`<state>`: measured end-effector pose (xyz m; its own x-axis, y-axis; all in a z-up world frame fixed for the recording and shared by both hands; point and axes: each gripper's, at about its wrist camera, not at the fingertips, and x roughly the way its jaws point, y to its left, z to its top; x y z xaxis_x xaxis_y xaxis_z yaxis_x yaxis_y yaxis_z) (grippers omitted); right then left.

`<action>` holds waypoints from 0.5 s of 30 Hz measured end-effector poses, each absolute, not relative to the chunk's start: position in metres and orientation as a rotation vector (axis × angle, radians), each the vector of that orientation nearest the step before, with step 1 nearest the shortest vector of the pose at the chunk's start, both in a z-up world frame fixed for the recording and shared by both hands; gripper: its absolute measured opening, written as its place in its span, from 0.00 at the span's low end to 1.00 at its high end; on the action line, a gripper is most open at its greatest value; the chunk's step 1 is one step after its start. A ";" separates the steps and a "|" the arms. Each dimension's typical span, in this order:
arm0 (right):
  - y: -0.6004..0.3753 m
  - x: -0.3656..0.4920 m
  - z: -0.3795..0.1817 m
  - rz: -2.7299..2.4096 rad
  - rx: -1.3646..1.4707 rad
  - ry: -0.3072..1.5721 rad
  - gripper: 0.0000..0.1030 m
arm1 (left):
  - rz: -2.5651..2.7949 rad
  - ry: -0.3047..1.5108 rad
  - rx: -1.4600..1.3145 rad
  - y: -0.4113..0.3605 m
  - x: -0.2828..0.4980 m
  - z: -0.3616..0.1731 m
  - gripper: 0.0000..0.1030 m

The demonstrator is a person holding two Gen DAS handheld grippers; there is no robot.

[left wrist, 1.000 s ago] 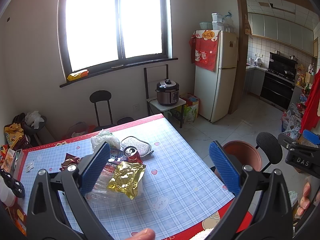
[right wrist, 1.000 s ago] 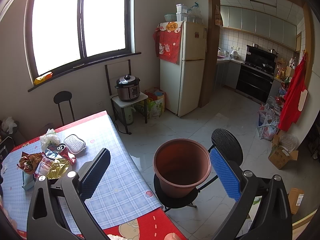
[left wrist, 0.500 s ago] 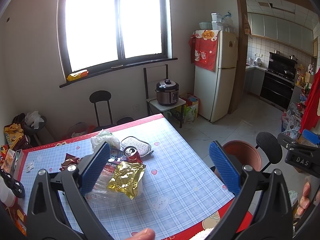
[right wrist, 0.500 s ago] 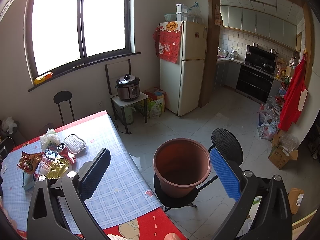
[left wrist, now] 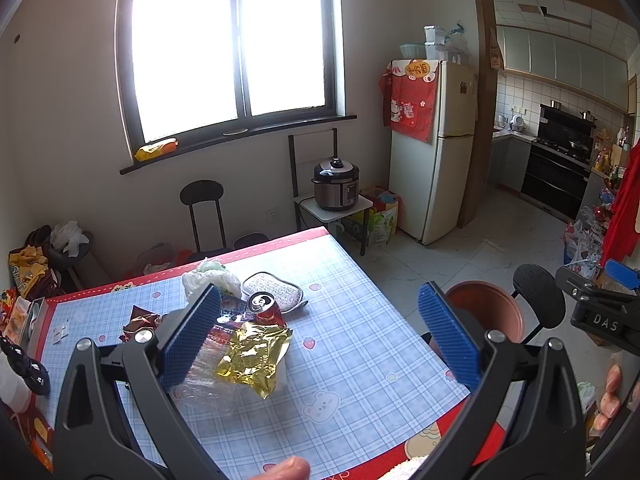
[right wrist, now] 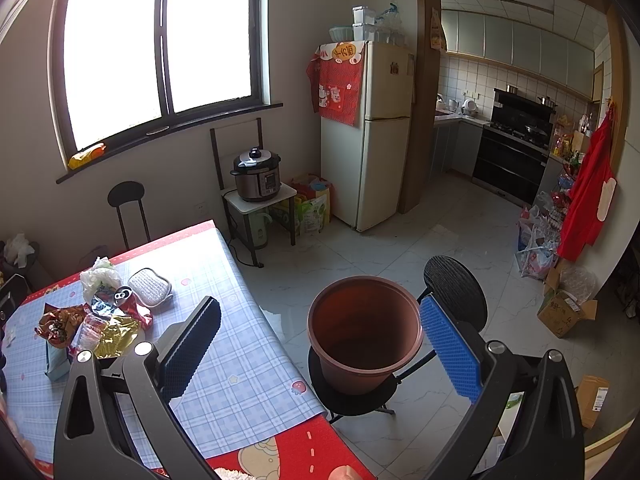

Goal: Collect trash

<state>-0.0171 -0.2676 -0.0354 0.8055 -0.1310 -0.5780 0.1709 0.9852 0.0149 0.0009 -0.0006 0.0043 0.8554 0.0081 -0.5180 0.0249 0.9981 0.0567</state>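
Soda can (left wrist: 265, 307) upright in trash pile, top facing camera, tilted slightly.

Gaping left claw (left wrist: 320, 336) above trash pile (left wrist: 236, 336) on table (left wrist: 360, 360)

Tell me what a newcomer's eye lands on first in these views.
First, the heap of trash on the blue checked table: a crumpled gold foil wrapper in front of a red soda can. Next, the empty brown bucket standing on a black stool beside the table, framed by the right gripper with its jaws wide open.
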 end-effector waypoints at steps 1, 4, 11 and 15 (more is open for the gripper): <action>-0.268 -0.017 -0.036 -0.161 0.068 0.615 0.95 | -0.006 0.546 0.063 0.000 0.002 0.004 0.95; -0.267 -0.016 -0.036 -0.157 0.068 0.618 0.95 | 0.004 0.547 0.062 0.001 0.003 0.002 0.95; -0.267 -0.013 -0.042 -0.139 0.070 0.632 0.95 | 0.020 0.559 0.041 0.009 0.005 -0.005 0.95; -0.269 -0.005 -0.051 -0.084 0.107 0.657 0.95 | 0.014 0.526 0.002 0.028 -0.002 -0.010 0.95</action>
